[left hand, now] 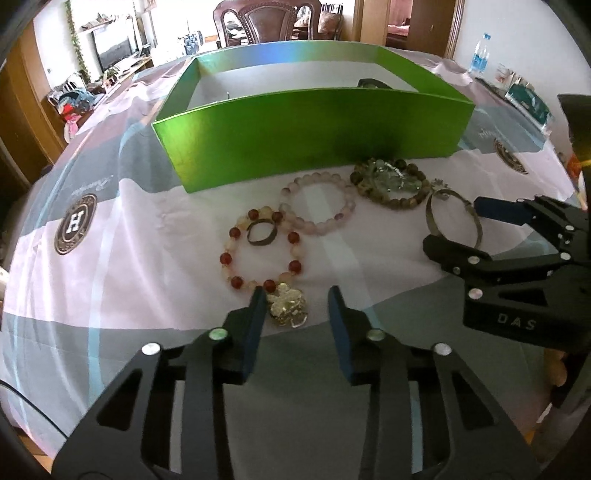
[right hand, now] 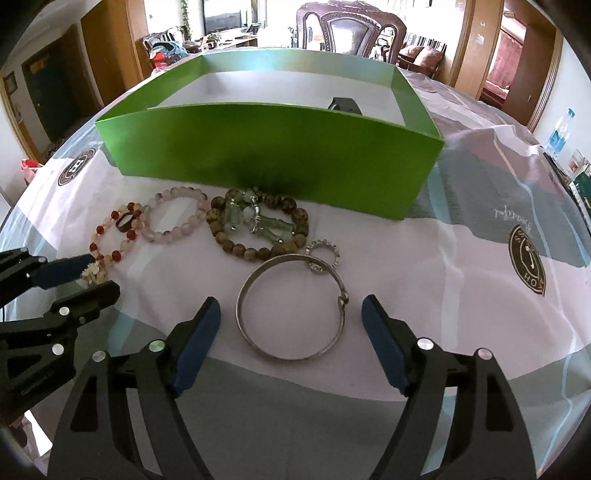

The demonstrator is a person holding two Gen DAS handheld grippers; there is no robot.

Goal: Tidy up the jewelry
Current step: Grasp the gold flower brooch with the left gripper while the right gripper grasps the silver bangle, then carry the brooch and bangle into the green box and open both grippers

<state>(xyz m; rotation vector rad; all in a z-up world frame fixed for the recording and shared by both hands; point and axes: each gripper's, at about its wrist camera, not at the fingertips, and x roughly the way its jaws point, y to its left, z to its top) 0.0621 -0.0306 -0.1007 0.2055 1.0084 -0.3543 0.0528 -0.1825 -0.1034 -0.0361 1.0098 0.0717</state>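
Note:
A green box (left hand: 314, 125) (right hand: 273, 158) stands open on the table with a dark item (right hand: 343, 104) inside. In front lie a red-and-cream bead bracelet (left hand: 295, 264) with a gold flower charm (left hand: 288, 304), a dark ring (left hand: 260, 232), a pink bead bracelet (left hand: 317, 206) (right hand: 173, 219), a brown bead bracelet with green stones (left hand: 391, 181) (right hand: 258, 225), a small jewelled ring (right hand: 325, 253) and a silver bangle (right hand: 291, 306) (left hand: 456, 218). My left gripper (left hand: 297, 295) is open around the flower charm. My right gripper (right hand: 290, 306) is open, its fingers either side of the silver bangle.
A patterned pink, grey and white cloth (left hand: 147, 221) covers the table. A wooden chair (right hand: 351, 33) stands behind the box. Water bottles (left hand: 480, 55) and packets (left hand: 528, 99) sit at the far right edge.

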